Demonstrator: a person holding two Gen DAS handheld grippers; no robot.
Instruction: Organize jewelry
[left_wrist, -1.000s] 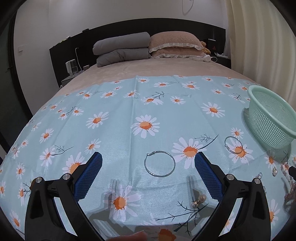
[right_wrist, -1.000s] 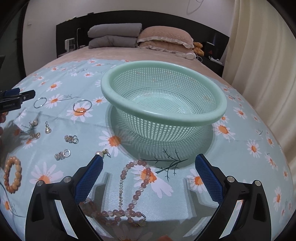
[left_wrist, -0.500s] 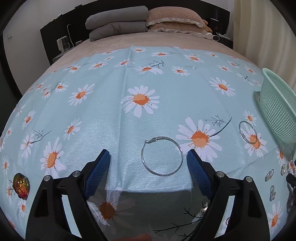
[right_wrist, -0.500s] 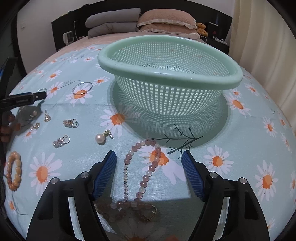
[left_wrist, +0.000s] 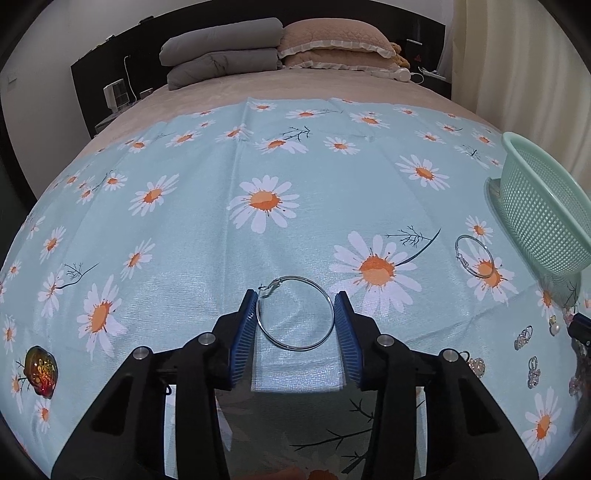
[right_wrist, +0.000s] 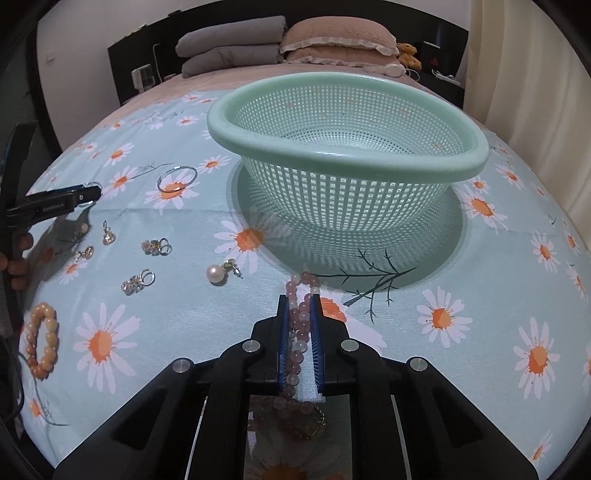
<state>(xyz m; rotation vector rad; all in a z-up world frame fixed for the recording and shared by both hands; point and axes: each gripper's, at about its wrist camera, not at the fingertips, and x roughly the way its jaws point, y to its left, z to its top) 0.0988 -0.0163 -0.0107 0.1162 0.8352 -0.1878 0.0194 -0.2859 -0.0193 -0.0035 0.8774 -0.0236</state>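
My left gripper (left_wrist: 295, 314) has its blue pads against both sides of a large silver hoop earring (left_wrist: 295, 314) lying on the daisy cloth. My right gripper (right_wrist: 300, 325) is shut on a pink bead necklace (right_wrist: 301, 317), whose loop pokes out ahead of the pads and whose rest lies under the gripper. A green mesh basket (right_wrist: 258, 138) stands just beyond it and also shows at the right of the left wrist view (left_wrist: 543, 221). The left gripper shows at the left edge of the right wrist view (right_wrist: 55, 203).
A second silver hoop (right_wrist: 177, 179) lies left of the basket. A pearl earring (right_wrist: 218, 274), several small sparkly earrings (right_wrist: 138, 282) and an orange bead bracelet (right_wrist: 40, 339) lie on the cloth. An amber brooch (left_wrist: 40, 371) sits far left. Pillows and a headboard are behind.
Both grippers have closed: the left onto the large hoop, the right onto the pink necklace. Both moved forward and down to the cloth.
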